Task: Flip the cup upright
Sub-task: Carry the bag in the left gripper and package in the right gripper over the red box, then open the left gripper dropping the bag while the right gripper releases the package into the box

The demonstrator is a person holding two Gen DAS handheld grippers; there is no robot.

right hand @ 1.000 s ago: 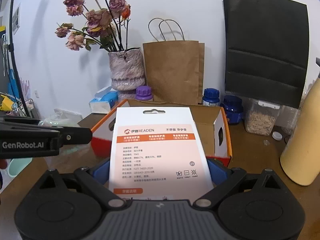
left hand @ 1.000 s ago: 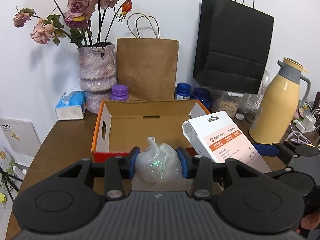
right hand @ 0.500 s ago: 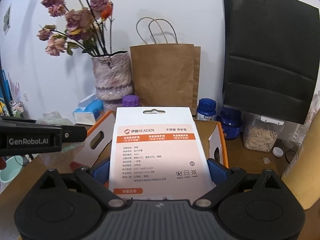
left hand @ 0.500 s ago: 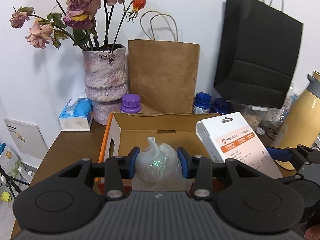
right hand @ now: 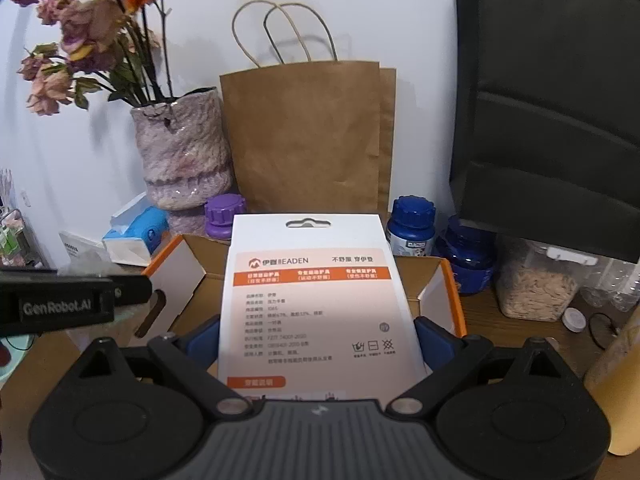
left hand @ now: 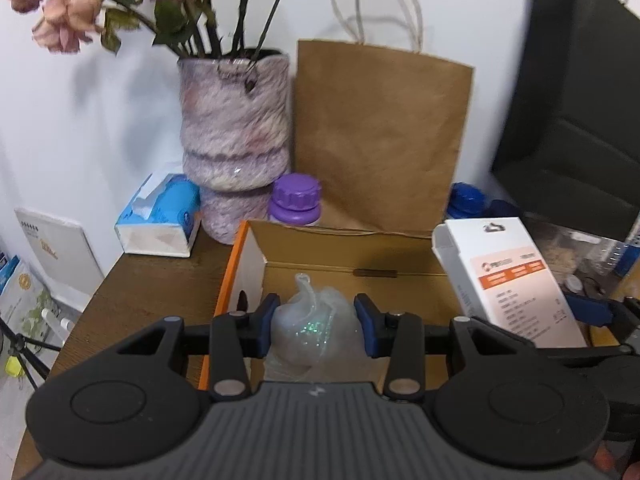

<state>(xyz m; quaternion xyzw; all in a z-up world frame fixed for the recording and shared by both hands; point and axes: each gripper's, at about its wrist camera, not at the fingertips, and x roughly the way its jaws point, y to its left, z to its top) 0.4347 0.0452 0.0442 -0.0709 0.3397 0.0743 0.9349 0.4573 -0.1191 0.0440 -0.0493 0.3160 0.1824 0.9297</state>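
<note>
My left gripper (left hand: 316, 322) is shut on a crumpled clear plastic bag (left hand: 308, 340) and holds it over the open orange-edged cardboard box (left hand: 240, 264). My right gripper (right hand: 316, 344) is shut on a flat white package with orange print (right hand: 316, 280), above the same box (right hand: 452, 292). That package (left hand: 512, 280) also shows at the right of the left wrist view. The left gripper's black body (right hand: 60, 304) crosses the left edge of the right wrist view. No cup is clearly visible; only a pale green rim (right hand: 10, 364) peeks in at the far left.
Against the back wall stand a mottled vase of dried roses (left hand: 234, 132), a brown paper bag (left hand: 380, 136) and a black bag (right hand: 552, 100). A tissue box (left hand: 160, 220), a purple-capped bottle (left hand: 296, 200), blue bottles (right hand: 412, 224), a seed jar (right hand: 536, 280) and a yellow flask (right hand: 616, 392) crowd the wooden table.
Both grippers have moved forward toward the back wall, still holding the bag and the package. The cardboard box now lies right under them, and the vase and bags look larger.
</note>
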